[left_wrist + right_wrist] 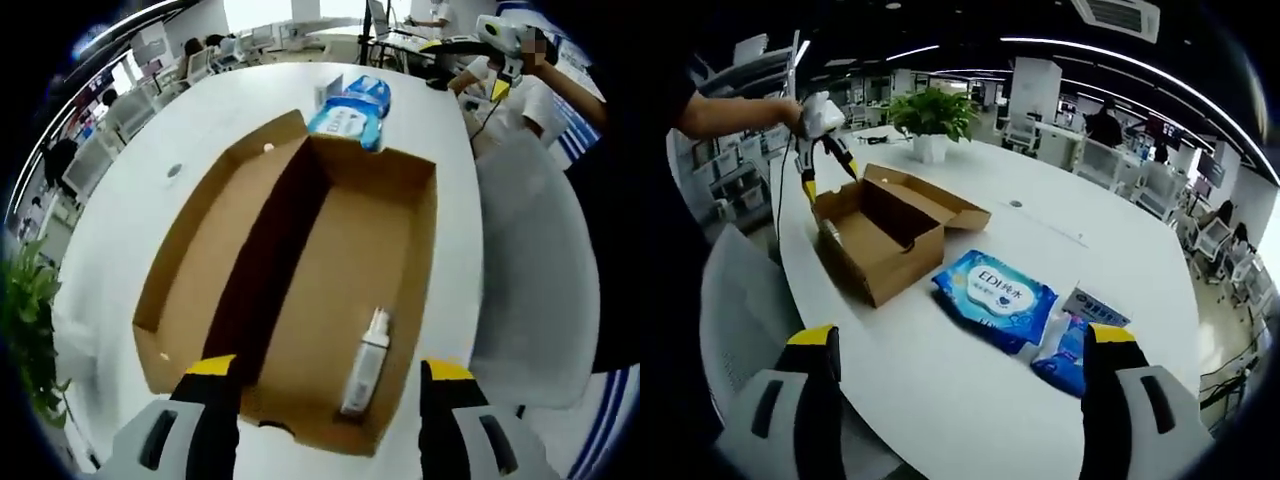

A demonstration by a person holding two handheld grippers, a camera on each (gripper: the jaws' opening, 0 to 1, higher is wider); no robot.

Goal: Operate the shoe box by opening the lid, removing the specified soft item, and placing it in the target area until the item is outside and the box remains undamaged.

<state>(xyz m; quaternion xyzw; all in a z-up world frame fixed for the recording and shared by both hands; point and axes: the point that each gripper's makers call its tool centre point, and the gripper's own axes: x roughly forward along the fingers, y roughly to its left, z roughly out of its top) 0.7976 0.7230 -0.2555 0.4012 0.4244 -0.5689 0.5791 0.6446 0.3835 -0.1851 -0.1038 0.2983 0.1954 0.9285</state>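
My left gripper hangs over the open box, jaws spread wide and holding nothing. A small bottle lies inside, just ahead of my right jaw. My right gripper is also agape and empty; the wipes pack lies on the table ahead, beside the box.

Shoe box open on the table, bottle lying inside the box, wipes pack just beyond the box's far end, potted plant past the box's other side
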